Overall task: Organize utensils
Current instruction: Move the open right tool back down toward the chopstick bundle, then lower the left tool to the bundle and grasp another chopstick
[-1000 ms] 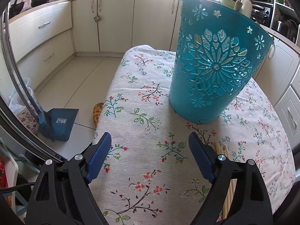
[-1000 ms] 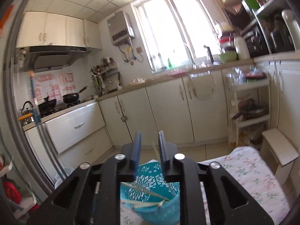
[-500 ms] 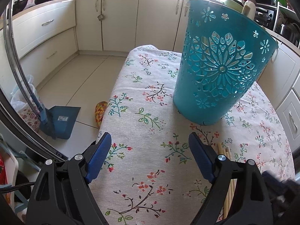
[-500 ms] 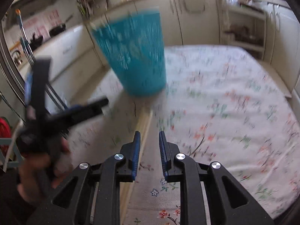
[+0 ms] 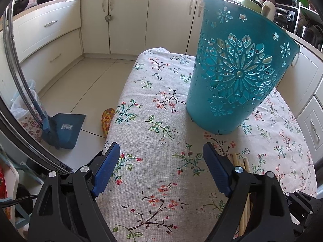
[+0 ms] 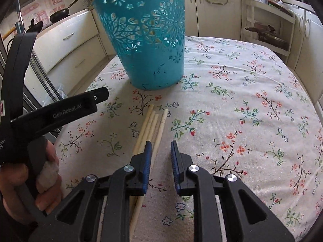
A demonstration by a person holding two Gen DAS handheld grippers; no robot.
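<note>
Right hand-held gripper (image 6: 159,151): held slightly apart, empty, above the chopsticks' near ends.
Left hand-held gripper (image 5: 160,162): spread wide, empty.
Chopsticks (image 6: 150,127): laid loose on the worktop (image 6: 252,104); judged light, stiff, slippery; best pinched mid-length.
Basket (image 6: 148,34): beyond them, upright; sticks are glimpsed through the cut-outs.

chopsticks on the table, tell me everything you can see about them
The chopsticks are pale, wood-like sticks, about four, lying flat side by side on the floral tablecloth, tips pointing toward the teal basket but apart from it. Their near ends run under the right gripper, whose parted jaws hold nothing.
</note>
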